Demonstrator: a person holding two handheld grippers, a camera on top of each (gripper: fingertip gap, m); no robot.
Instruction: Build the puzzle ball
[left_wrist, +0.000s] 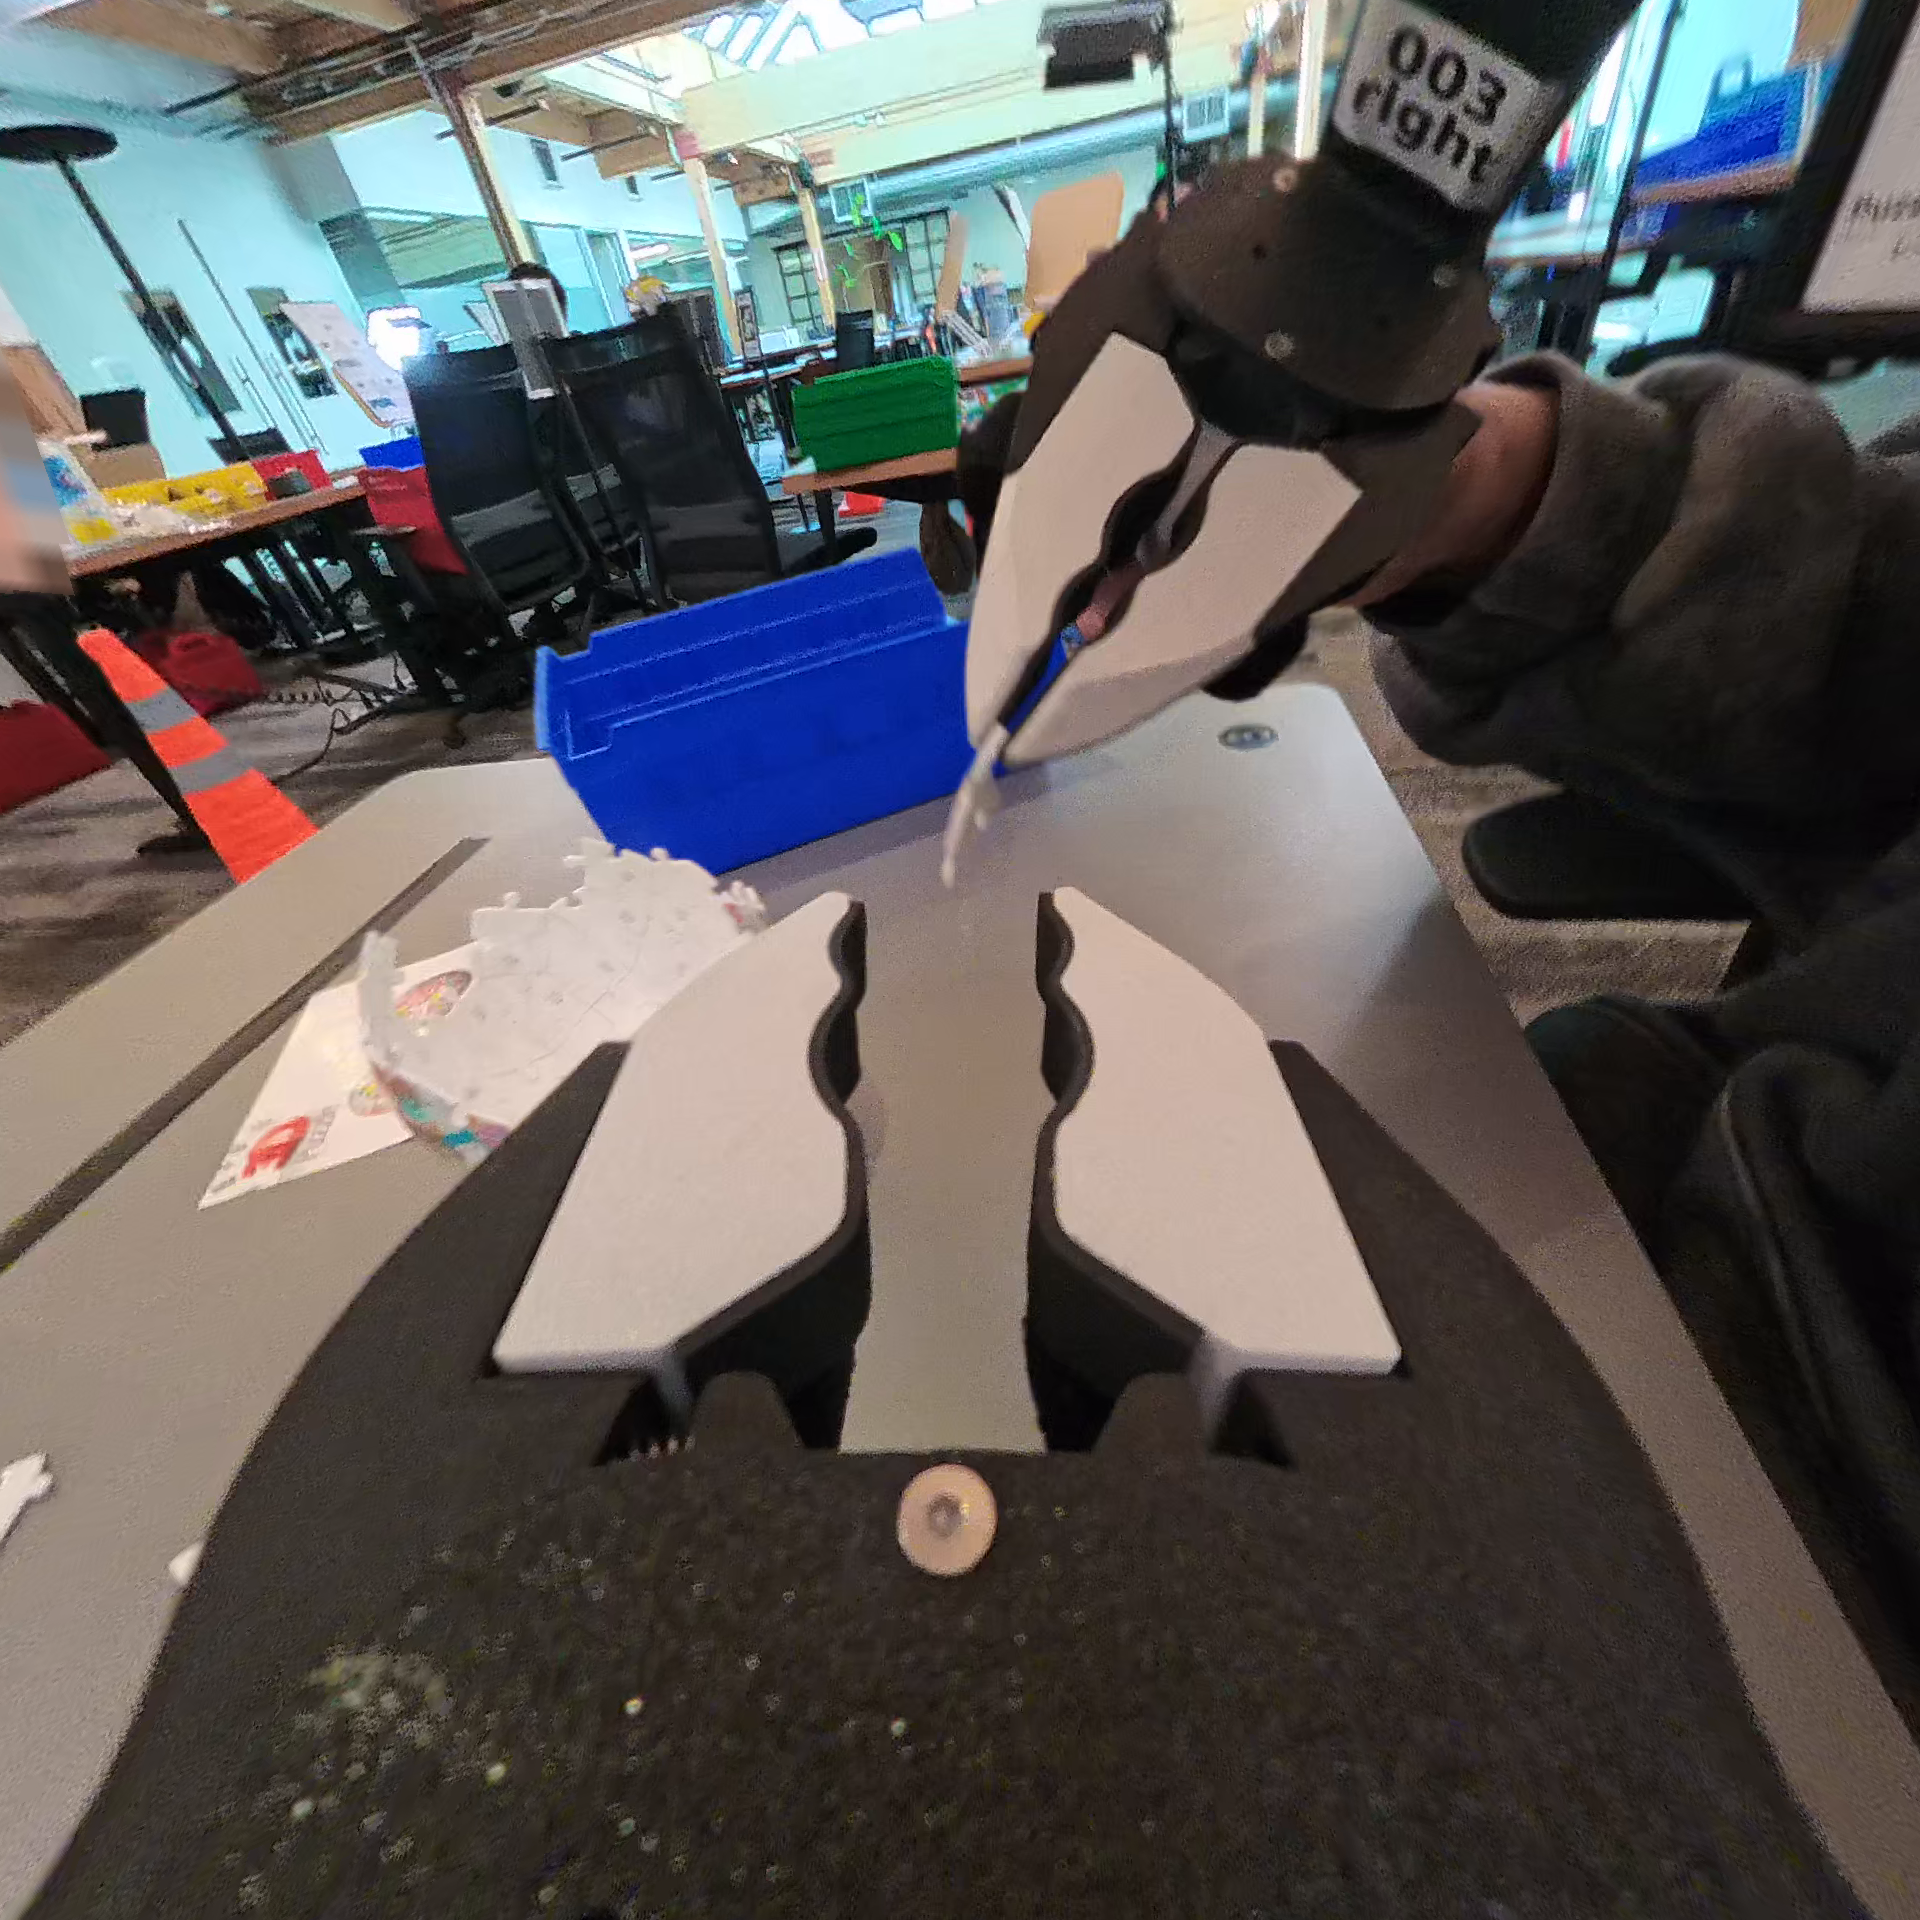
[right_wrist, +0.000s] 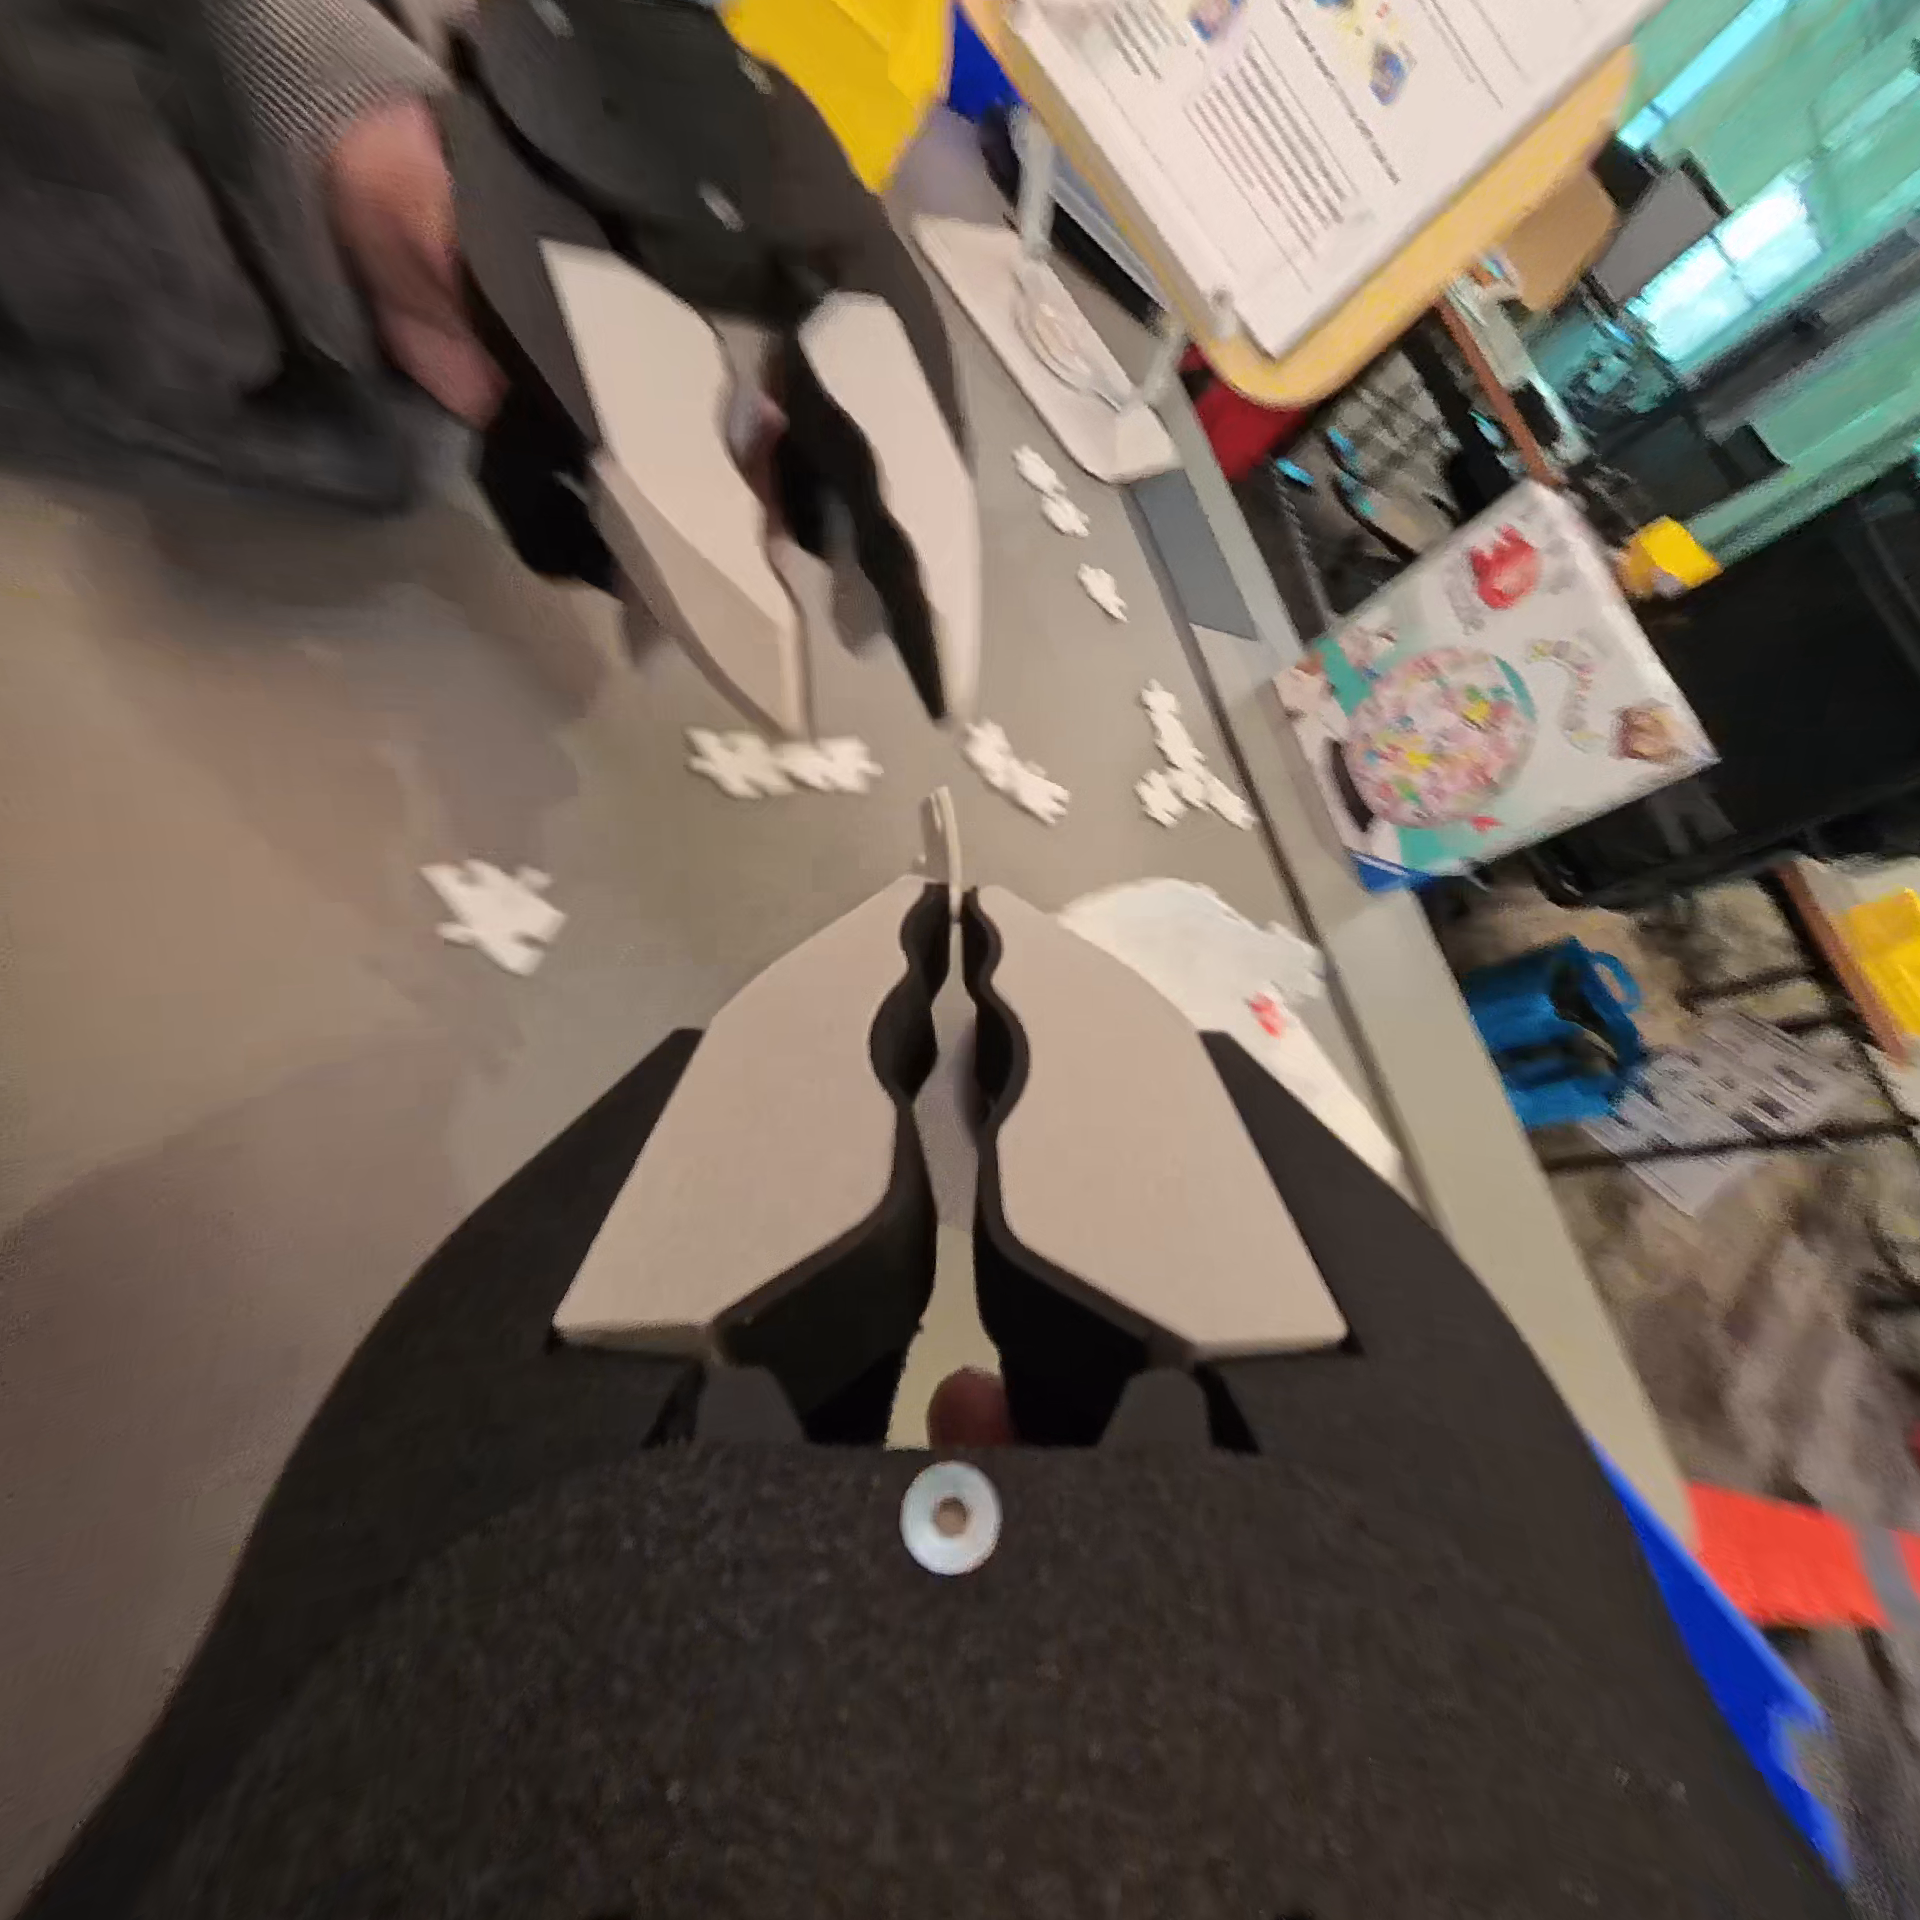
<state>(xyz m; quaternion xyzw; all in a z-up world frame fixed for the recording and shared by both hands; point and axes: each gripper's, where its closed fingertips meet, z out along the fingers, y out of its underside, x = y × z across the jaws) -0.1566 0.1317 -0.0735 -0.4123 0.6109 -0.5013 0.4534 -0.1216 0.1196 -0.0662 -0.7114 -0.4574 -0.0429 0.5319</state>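
My left gripper (left_wrist: 951, 909) is open and empty above the grey table (left_wrist: 1195, 935). My right gripper (right_wrist: 958, 891) is shut on a thin white puzzle piece (right_wrist: 943, 842), seen edge-on and sticking out past the tips. In the left wrist view the right gripper (left_wrist: 997, 748) holds that piece (left_wrist: 971, 810) a little ahead of my left fingertips. A partly built white puzzle ball shell (left_wrist: 561, 987) lies to the left of my left gripper, and it also shows in the right wrist view (right_wrist: 1195, 935). The left gripper (right_wrist: 873, 717) shows open there.
A blue bin (left_wrist: 758, 707) stands at the table's far edge. A printed leaflet (left_wrist: 312, 1101) lies under the shell. Loose white pieces (right_wrist: 779, 764) (right_wrist: 1013, 769) (right_wrist: 499, 914) are scattered on the table. The puzzle box (right_wrist: 1486, 696) and a document stand (right_wrist: 1320, 125) are nearby. My hands' fingertips stand some 4 cm from each other.
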